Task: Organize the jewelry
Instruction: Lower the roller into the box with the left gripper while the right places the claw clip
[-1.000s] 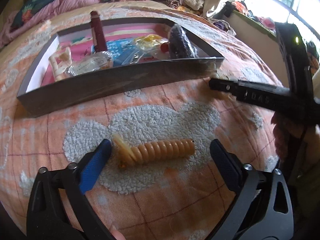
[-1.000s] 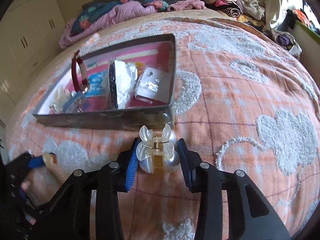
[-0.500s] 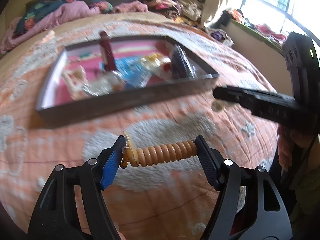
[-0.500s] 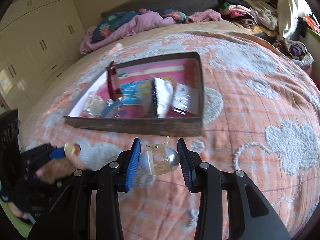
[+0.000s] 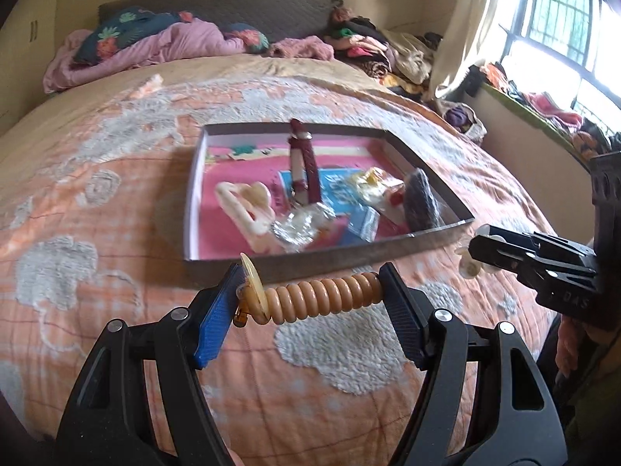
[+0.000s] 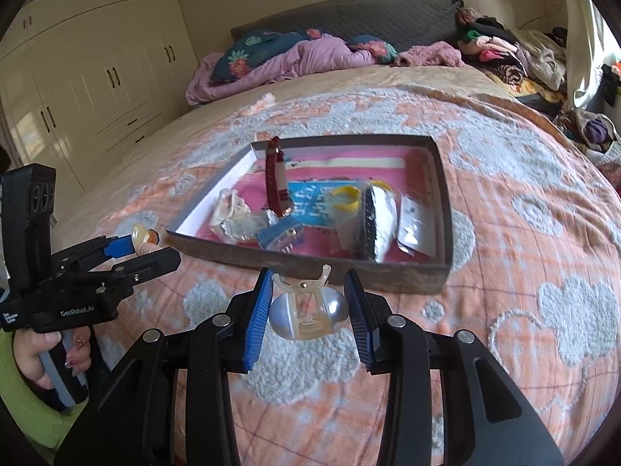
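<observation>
Coiled tan hair tie (image 5: 324, 295): held off the bed, long axis running crosswise between the left gripper (image 5: 310, 303) fingers, one end against each pad. A flat disc-shaped end sits at the blue pad side. Gripper closed to about the length of the coil, clamped end-to-end.

Pearly claw clip (image 6: 306, 312): pinched between the pads of the right gripper (image 6: 306, 314), prongs pointing up and forward. Narrow opening, firm hold by the look of it.

Open box (image 5: 388, 250): lies straight ahead of both grippers, its near wall just beyond the fingertips in each wrist view. Already inside: maroon watch strap (image 5: 308, 171) standing up, cream claw clip (image 5: 248, 209), foil-wrapped and bagged pieces.

Judgement: both loads must clear the near wall, then go forward and down. Right gripper looks slightly nearer the box's right half; left gripper faces the near-left corner. The coil is springy and may kick sideways on release.

Orange patterned bedspread (image 6: 524, 310) under everything.
</observation>
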`<state>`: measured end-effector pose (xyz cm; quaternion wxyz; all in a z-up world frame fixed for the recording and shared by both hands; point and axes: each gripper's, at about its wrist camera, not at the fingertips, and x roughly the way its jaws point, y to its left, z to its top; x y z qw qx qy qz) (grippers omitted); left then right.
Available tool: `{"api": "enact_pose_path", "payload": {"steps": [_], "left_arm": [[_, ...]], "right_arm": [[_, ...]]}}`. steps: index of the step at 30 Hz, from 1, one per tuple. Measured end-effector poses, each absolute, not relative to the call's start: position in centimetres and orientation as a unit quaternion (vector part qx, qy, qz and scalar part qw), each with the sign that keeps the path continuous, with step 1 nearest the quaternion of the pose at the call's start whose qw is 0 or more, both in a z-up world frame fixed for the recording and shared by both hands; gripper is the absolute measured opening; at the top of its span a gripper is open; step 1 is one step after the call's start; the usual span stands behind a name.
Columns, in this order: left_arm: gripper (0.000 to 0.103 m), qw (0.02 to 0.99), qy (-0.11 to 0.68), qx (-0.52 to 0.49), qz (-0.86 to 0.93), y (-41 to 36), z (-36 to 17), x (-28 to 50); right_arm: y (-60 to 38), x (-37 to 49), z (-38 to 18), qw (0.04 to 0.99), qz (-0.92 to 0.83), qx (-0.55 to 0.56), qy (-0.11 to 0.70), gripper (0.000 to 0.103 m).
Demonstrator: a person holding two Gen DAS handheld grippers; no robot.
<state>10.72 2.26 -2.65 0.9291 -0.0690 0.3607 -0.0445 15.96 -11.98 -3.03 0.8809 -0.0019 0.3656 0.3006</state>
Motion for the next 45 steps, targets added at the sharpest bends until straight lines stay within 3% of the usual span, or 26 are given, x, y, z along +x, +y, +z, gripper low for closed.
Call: {"api": "enact_pose_path", "payload": {"steps": [23,45], "left_arm": [[0.063,0.93,0.353,-0.095,-0.028,5.0,-1.3,14.1],[0.063,0.922,0.381,-0.06,-0.04,4.2,-2.6,18.5]], "right_arm": [[-8.9,19.1,0.7,0.894,0.31,-0.01,0.323,0.036],[-8.8,23.1,-1.2,0.895,0.284,-0.026,0.342,0.036]]}}
